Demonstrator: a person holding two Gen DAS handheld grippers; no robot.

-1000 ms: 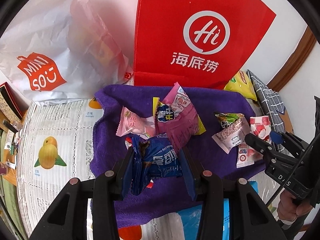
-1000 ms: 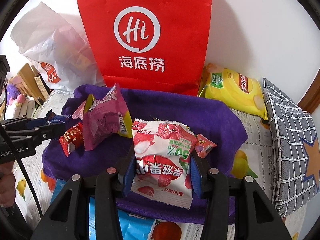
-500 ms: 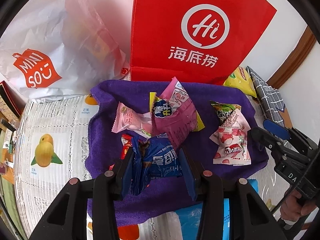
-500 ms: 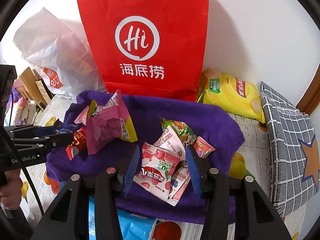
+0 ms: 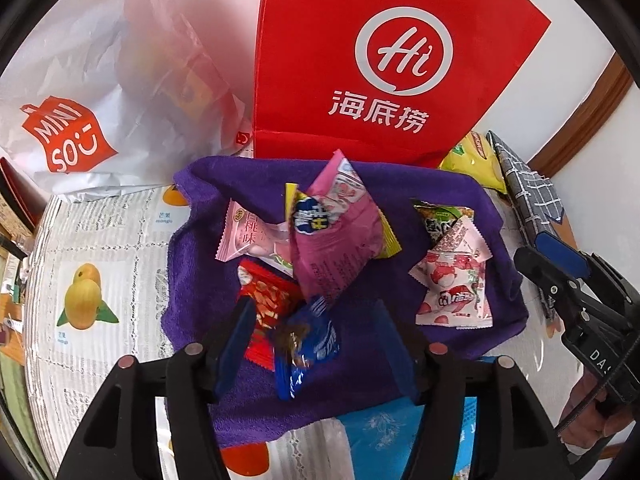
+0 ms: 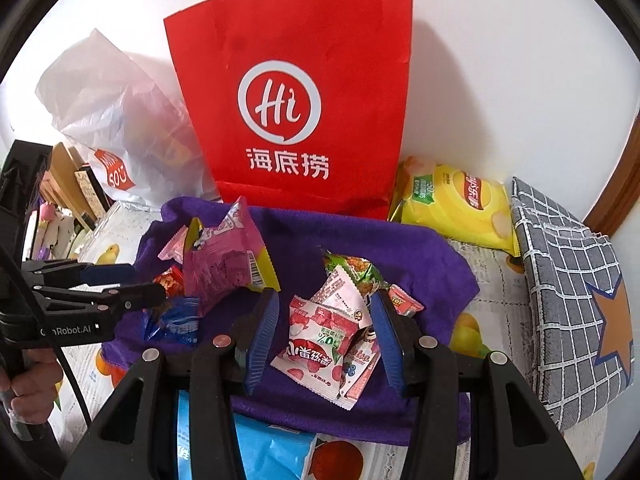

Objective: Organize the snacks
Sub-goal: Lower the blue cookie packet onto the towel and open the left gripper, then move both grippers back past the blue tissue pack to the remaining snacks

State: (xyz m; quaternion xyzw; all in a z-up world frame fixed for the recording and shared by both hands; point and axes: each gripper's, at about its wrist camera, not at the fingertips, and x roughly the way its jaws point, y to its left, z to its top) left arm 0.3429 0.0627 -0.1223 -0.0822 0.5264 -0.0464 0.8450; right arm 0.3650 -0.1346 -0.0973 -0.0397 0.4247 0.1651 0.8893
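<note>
Left wrist view: the left hand-held gripper (image 5: 310, 344) is opening, its blue pads clear of the crinkled blue foil snack packet (image 5: 310, 354) lying between them on the purple towel (image 5: 200, 248), low in the frame. Right of centre lies a pink-and-white lychee candy packet (image 5: 454, 286). In the right wrist view, the right hand-held gripper (image 6: 324, 334) stands released above that packet.

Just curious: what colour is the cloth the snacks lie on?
Purple. The cloth shows best in the right wrist view.

A deep purple towel (image 6: 420, 252) lies before a red paper bag with white lettering (image 6: 296, 80), beside a grey cushion with white checks (image 6: 568, 280) and a yellow crisp packet (image 6: 452, 204).
</note>
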